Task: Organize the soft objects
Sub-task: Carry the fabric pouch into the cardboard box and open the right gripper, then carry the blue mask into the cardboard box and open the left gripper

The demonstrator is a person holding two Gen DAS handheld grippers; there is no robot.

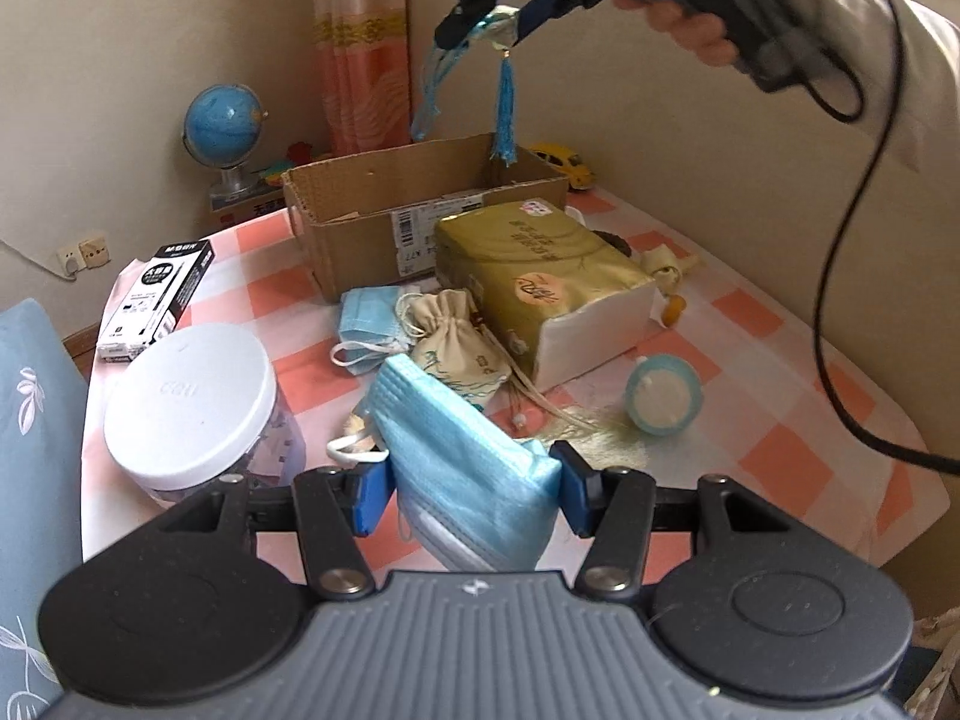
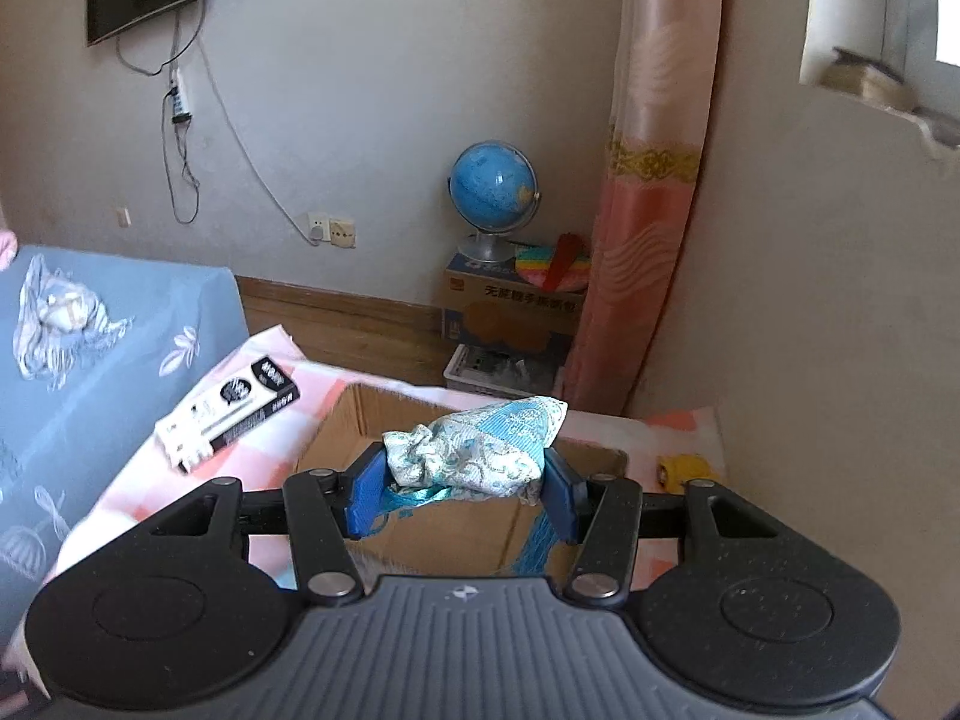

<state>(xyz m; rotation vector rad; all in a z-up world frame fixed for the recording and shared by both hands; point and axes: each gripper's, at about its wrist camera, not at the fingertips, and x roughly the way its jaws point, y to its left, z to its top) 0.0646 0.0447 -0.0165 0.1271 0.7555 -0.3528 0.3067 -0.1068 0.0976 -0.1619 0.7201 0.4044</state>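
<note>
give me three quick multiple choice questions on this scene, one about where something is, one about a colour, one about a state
1. Where is the right gripper with its pouch?
A. above the cardboard box
B. resting on the tissue pack
C. beside the white-lidded jar

2. What colour is the tassel hanging from the brocade pouch?
A. red
B. blue
C. yellow

3. What is the left gripper doing?
A. open and empty
B. shut on a face mask
C. shut on the beige pouch

Answers:
1 A, it hangs over the cardboard box, tassel dipping toward the opening.
2 B, the strands are bright blue.
3 B, its blue pads clamp the blue face mask.
</note>
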